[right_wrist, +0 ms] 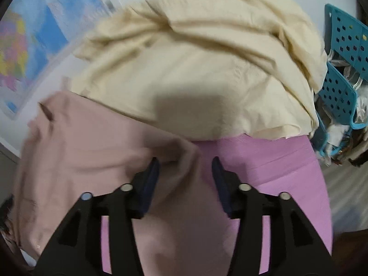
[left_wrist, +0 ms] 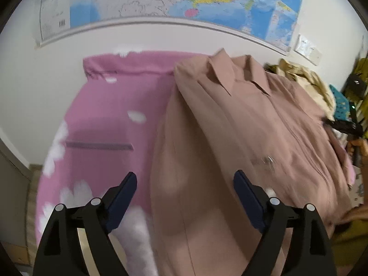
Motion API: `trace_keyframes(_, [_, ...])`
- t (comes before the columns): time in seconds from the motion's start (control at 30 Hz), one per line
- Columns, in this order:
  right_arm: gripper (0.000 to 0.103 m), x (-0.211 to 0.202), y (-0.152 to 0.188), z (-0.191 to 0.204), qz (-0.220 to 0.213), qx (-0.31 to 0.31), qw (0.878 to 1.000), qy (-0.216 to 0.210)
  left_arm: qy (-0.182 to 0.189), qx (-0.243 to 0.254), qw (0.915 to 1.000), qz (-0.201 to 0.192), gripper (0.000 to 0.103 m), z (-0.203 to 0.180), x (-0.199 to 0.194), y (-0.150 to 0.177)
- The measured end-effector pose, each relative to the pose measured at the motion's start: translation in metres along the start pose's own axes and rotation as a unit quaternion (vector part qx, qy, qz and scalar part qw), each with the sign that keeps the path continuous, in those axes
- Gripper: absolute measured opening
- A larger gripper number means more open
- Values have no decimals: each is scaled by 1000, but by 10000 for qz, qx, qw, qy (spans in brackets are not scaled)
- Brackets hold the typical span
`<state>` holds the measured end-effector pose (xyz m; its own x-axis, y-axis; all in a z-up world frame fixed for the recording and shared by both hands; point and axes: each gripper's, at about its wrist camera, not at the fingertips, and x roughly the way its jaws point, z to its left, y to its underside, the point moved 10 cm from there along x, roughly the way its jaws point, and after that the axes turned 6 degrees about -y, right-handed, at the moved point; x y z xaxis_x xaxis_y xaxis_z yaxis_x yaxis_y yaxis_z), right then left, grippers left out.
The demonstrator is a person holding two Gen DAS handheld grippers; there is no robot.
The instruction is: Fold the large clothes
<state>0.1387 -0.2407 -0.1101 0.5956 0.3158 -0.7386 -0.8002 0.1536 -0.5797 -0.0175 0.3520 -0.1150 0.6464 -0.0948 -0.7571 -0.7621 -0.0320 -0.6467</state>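
A dusty-pink collared shirt (left_wrist: 230, 124) lies spread on a pink sheet with white flowers (left_wrist: 108, 105), collar towards the wall. My left gripper (left_wrist: 185, 181) is open just above the shirt's lower left part, holding nothing. In the right wrist view the same shirt (right_wrist: 87, 147) lies at the left, its edge folded between my fingers. My right gripper (right_wrist: 185, 168) is open over that edge, with cloth between the jaws but not clamped. The pink sheet (right_wrist: 276, 168) shows to the right.
A cream garment (right_wrist: 195, 69) lies crumpled behind the shirt; it also shows in the left wrist view (left_wrist: 306, 80). A teal perforated basket (right_wrist: 342, 69) with laundry stands at the right. A wall map (left_wrist: 184, 0) hangs behind the bed.
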Motion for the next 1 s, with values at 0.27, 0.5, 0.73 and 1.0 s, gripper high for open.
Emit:
trace_keyframes(0.27, [58,-30,10,51,-650,-170,9968,-437,-29,658,9978,110,57,-50,-10,33])
trace_keyframes(0.5, [58,-21,17,69,-482,-279,9949,-837,-668,29,9977,130,2,5,-19,-4])
trace_keyframes(0.73, [58,-6,28,88,-258,-359,9930,-1094,-2076,-592,9761,-268,4,108,-52,-80])
trace_keyframes(1.0, [75,14,58,109,293,-329,9867,-1565,-2082,-721,9750,277,42,106,-1,-47])
